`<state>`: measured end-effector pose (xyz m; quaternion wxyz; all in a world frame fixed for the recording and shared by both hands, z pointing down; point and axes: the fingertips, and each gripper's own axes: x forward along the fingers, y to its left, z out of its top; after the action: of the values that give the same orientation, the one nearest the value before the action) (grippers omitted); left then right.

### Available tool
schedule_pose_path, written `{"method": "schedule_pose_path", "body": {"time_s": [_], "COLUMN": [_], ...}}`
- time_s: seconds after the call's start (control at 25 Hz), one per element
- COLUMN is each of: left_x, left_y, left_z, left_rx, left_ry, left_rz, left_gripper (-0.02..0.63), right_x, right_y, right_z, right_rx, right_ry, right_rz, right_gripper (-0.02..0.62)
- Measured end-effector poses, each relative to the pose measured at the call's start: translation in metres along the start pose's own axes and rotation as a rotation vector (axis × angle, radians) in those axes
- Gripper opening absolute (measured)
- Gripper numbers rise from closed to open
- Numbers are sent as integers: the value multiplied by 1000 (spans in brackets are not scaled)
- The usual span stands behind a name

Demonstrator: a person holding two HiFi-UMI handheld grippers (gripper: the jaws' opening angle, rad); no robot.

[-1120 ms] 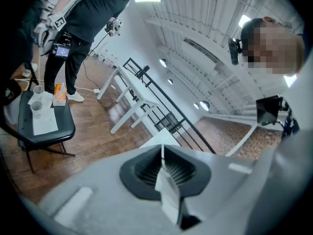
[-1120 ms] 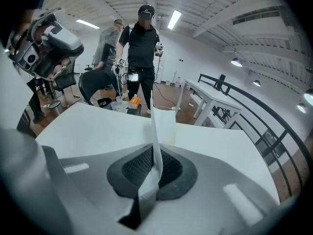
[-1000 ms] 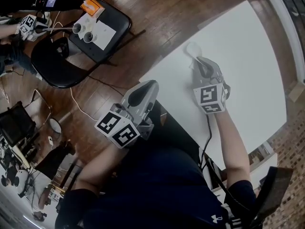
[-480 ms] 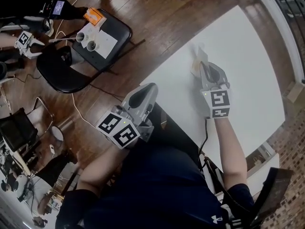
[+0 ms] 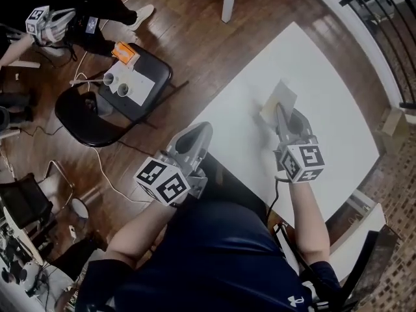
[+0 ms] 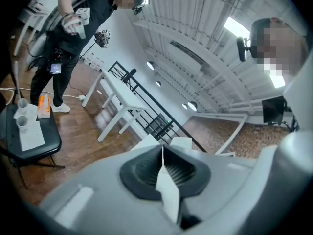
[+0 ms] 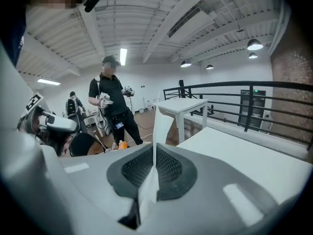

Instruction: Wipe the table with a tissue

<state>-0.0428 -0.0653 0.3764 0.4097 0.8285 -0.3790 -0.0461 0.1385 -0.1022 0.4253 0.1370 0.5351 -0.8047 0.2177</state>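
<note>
My right gripper (image 5: 279, 111) hovers over the white table (image 5: 331, 83), shut on a white tissue (image 5: 279, 98) that sticks out past its tips. In the right gripper view the tissue (image 7: 159, 124) stands upright between the closed pads, and the right gripper (image 7: 154, 153) points along the table top. The left gripper (image 5: 200, 132) is held at the table's near left edge. In the left gripper view this gripper (image 6: 163, 153) is shut on a thin white scrap of tissue (image 6: 168, 190).
A black folding chair (image 5: 84, 112) on the wood floor at left carries two cups (image 5: 114, 83), paper and an orange box (image 5: 127, 54). A person (image 5: 78, 8) holding another gripper stands at top left. Cables run across the floor. A black railing (image 5: 383, 18) lies beyond the table.
My right gripper has carried the tissue across the table, away from its far left edge. The left gripper has stayed by the near edge. The head view has shifted.
</note>
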Motion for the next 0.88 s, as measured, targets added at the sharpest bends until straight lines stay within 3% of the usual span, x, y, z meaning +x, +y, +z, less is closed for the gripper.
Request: {"method": "schedule_pose_path", "body": {"time_s": [0.48,0.88], "left_x": [-7,-14], "left_y": [-40,-61], "left_z": [15,15], "left_rx": [58,91], "left_ry": [-22,-41], "left_rz": [-79,-130], "left_gripper": [6,6], "right_x": [-66,-115], "right_y": [19,38], "right_z": [40,66], "right_rx": [167,158], "right_ry": [-137,-242], "right_rz": [-29,-46], "right_gripper": [11,11]}}
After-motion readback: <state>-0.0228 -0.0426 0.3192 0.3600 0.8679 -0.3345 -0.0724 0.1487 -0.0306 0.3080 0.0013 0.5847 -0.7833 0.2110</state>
